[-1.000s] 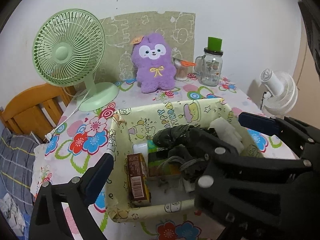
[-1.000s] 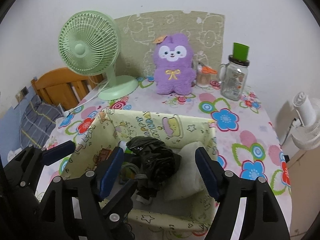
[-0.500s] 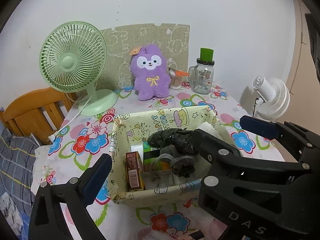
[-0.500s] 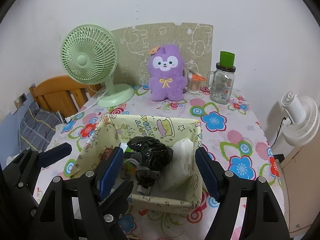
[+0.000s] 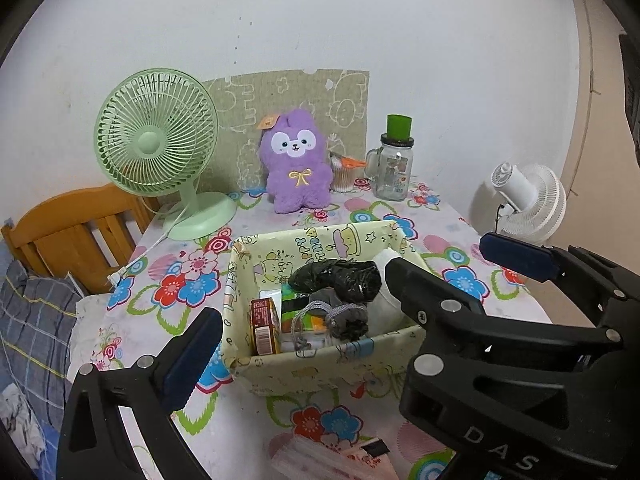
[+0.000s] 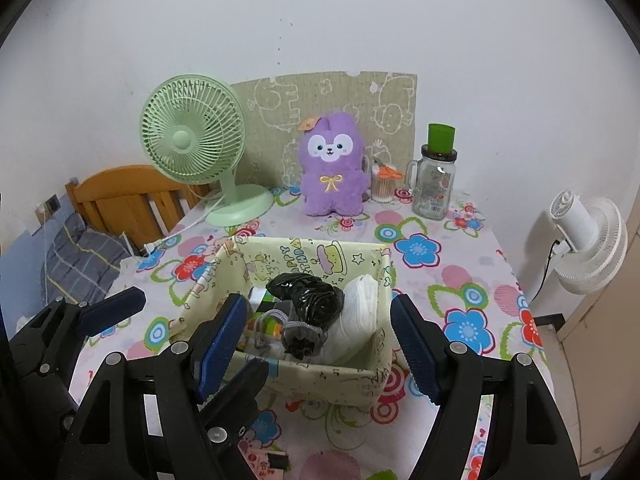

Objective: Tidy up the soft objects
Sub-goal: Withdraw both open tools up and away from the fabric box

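A pale yellow cartoon-print fabric basket (image 5: 320,236) (image 6: 304,254) stands on the flowered table. It holds a black crumpled bag (image 5: 340,276) (image 6: 312,296), a white soft pack (image 6: 360,312), a grey drawstring pouch (image 5: 344,316) and a red carton (image 5: 264,324). A purple plush (image 5: 296,164) (image 6: 332,168) sits upright at the back against the wall. My right gripper (image 6: 318,332) hovers open in front of the basket with nothing between its fingers. My left gripper (image 5: 316,336) is beside it, jaws wide and empty. Its right finger is hidden behind the right gripper's body.
A green desk fan (image 5: 156,144) stands back left, with its cord trailing off the left edge. A glass jar with a green lid (image 5: 394,168) and a swab cup stand back right. A white fan (image 6: 588,240) is off the table's right side. A flat packet (image 5: 332,460) lies at the near edge.
Both grippers have drawn back and up from the basket, which now looks smaller and farther off. More of the near table, with the flat packet, has come into view. Jaws unchanged.
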Motion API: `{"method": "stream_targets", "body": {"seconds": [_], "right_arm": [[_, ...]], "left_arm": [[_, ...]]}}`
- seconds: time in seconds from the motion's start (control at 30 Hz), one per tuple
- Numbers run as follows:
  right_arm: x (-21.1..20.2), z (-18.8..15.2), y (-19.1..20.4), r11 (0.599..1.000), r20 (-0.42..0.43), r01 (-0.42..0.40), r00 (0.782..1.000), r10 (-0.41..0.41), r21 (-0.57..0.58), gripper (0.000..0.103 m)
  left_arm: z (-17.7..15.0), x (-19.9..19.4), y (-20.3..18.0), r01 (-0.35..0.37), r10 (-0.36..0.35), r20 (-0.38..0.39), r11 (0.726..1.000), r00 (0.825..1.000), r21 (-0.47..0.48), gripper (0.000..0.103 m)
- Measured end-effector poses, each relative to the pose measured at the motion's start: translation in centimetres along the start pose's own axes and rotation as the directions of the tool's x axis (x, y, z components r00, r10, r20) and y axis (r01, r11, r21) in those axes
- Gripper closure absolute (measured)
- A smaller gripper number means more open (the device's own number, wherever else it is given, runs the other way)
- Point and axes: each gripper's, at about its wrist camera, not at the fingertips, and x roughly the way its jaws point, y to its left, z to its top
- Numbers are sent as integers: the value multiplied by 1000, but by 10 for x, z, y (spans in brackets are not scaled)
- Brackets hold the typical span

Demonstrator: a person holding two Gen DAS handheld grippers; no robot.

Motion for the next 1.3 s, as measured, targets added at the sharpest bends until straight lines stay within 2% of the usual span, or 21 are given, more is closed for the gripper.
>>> {"method": "stream_targets", "body": {"seconds": [0.5,0.6,0.83,1.3], "right_arm": [[-43,-9,6,1000,59,13,998,-12,-16,26],[-53,-13,7,1000,71,14,997,-13,-14,18],[-69,-21,10,1000,94,15,996,-13,-21,17],[-85,-40,13,1000,96,10,995,-7,-24,15]], "left_arm": [[-10,-36,-8,-7,7,49,1000,999,5,0],[-13,-43,-10,-9,9,58,1000,998,4,0],[-21,-57,-14,-11,11,71,1000,997,0,0],[-43,-67,-14,-23,24,47,999,999,-26,0]]}}
